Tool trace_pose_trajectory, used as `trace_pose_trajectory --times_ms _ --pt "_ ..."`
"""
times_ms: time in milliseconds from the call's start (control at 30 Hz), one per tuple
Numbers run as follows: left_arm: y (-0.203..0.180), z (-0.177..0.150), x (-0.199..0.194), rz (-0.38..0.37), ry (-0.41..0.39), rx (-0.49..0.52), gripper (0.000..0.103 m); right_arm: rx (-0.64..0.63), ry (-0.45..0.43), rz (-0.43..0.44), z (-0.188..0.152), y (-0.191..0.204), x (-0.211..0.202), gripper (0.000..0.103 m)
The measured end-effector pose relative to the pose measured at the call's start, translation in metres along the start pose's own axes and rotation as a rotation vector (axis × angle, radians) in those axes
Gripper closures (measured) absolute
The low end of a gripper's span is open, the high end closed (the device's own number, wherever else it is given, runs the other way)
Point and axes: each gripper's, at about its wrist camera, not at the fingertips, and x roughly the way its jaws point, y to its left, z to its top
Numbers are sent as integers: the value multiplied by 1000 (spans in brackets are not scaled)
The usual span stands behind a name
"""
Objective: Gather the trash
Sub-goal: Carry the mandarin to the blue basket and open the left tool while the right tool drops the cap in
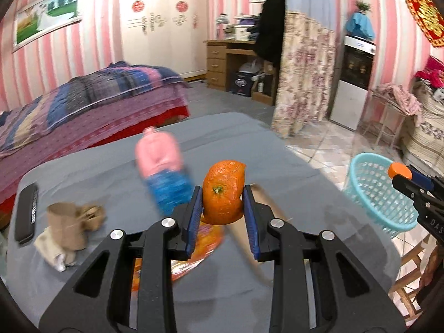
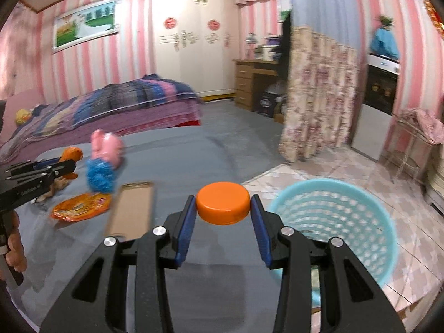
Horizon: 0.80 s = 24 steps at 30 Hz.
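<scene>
Orange peel [image 1: 223,193], a hollow tangerine skin with its green stem showing, is sitting clamped between the 2 blue pads of the left gripper [image 1: 222,202], lifted above the grey cloth-covered table [image 1: 105,172]. The right gripper [image 2: 223,208] is squeezing an orange bottle cap [image 2: 222,206] by its sides, holding it level just left of the light blue mesh basket [image 2: 347,222], which is standing on the tiled floor beside the table's right edge. On the table, left of both grippers, a pink and blue plush toy [image 1: 163,172] is lying far from the camera, with an orange snack wrapper [image 2: 80,206] and a flat strip of brown cardboard [image 2: 131,212] nearer. At the far left, crumpled brown paper [image 1: 69,224] is resting beside a black remote [image 1: 26,213]. From the right wrist view, fingers of the person's left hand [image 2: 15,252] are wrapping the left gripper's handle.
</scene>
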Motion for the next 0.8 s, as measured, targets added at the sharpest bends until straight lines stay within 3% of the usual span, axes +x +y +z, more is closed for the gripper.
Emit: trace_pose_trajectory --times_ms 333,800 --pt "-84 26 14 -147 -33 75 75 114 12 -139 1 -79 -6 63" --pt "-178 24 39 -285 1 155 75 200 38 -261 -13 -161 -6 63"
